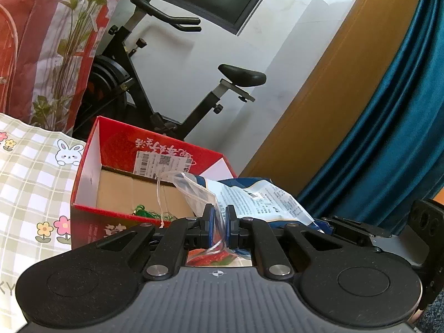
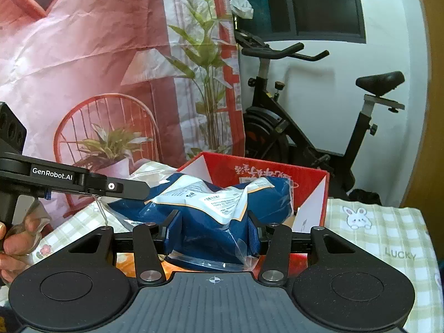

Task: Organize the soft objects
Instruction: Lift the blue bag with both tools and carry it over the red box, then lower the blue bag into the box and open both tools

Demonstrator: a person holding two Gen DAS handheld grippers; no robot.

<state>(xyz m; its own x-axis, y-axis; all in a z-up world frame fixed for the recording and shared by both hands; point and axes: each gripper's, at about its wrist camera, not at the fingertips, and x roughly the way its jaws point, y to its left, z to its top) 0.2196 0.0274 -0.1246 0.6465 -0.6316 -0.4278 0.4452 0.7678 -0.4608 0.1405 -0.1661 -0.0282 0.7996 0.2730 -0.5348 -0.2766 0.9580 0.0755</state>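
The blue packet, soft and crumpled inside a clear plastic bag, hangs just in front of the red box, which stands open on the checked cloth; the right gripper has its jaws part-way apart and pressed on the packet's blue bulk from both sides. The left gripper is closed almost completely, pinching only the clear edge of the bag, nearer than the box; an exercise bike stands behind the box.

Black exercise bike against white wall (teal curtain beside)
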